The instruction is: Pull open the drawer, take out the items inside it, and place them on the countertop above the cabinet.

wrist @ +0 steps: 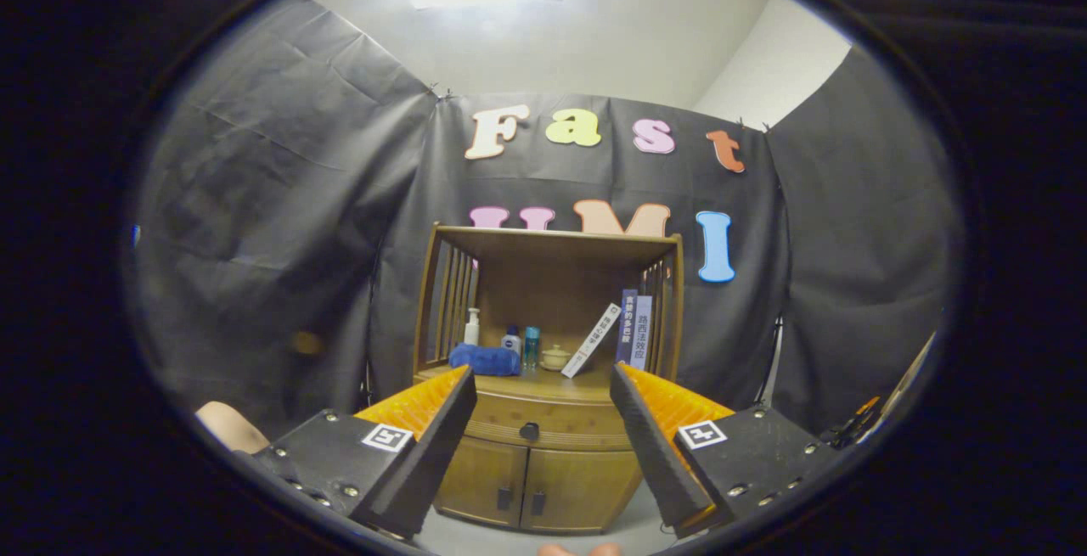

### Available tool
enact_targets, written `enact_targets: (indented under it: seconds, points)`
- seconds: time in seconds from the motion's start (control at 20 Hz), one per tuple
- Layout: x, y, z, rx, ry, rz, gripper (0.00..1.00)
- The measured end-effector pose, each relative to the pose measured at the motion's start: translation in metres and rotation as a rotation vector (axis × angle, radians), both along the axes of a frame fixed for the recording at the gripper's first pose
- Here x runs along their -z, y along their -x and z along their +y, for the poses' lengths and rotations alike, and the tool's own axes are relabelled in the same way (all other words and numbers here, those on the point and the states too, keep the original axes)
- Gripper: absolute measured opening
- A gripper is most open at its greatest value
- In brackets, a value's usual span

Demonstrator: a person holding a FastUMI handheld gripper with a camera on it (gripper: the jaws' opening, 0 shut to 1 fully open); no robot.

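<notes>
Tongs point(540, 407) spread, empty; drawer point(543, 422) shut beyond; blue cloth point(485, 359), bottles on countertop point(543, 386).

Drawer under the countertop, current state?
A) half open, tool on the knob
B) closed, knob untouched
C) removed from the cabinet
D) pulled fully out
B: the drawer sits flush in the cabinet, and its knob lies beyond the open tool, whose fingers touch nothing.
</notes>
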State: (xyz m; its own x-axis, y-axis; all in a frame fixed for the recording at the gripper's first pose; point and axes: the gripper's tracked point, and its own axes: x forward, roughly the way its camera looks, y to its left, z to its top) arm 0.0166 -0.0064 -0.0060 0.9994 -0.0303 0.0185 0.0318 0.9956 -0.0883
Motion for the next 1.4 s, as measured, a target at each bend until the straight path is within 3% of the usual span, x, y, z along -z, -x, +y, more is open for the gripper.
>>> enact_targets:
  seconds: [0.5, 0.7, 1.05, 1.4]
  points:
    - [0.056, -0.104, 0.0, 0.001, 0.038, 0.019, 0.98]
    - [0.124, -0.167, 0.002, 0.016, 0.095, 0.095, 0.98]
    - [0.231, -0.243, 0.027, -0.016, 0.162, 0.26, 0.98]
    - [0.305, -0.277, 0.013, 0.04, 0.148, 0.402, 0.81]
